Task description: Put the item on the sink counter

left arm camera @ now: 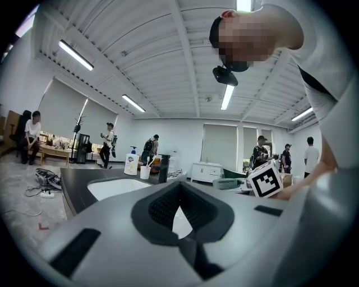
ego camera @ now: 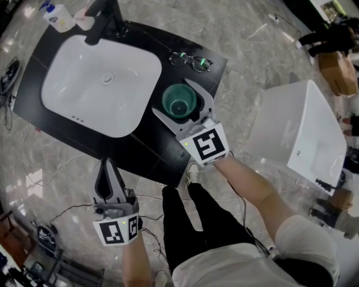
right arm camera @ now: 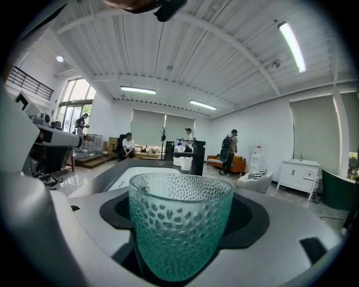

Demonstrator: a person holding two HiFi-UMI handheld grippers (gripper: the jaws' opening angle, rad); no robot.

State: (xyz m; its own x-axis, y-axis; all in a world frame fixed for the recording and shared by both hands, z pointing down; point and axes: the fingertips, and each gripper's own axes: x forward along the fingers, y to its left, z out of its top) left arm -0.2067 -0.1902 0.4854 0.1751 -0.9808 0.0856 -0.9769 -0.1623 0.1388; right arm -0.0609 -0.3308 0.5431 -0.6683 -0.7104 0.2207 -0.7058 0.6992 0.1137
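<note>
**Green cup held over the sink surface, ready to be set down**

Seen from above, the right tongs (ego camera: 172, 96) are closed around a green glass cup (ego camera: 179, 101), one jaw on each side of its dimpled wall. The cup is upright, mouth up, over the black sink surface (ego camera: 132, 148), just right of the white basin (ego camera: 101, 84) and near a pair of glasses (ego camera: 190, 60). Holding it level and gripped by its sides looks meant to let it land flat on its base. The views don't show whether the base already touches the surface.

The jaws are opened only as wide as the cup and press on it.

The left tongs (ego camera: 106, 163) hang below the near edge of the surface, well apart from the cup. Their jaws are brought together with nothing between them, and they seem to be kept out of the way.

A faucet (ego camera: 104, 19) and a soap bottle (ego camera: 56, 15) stand at the far end.
</note>
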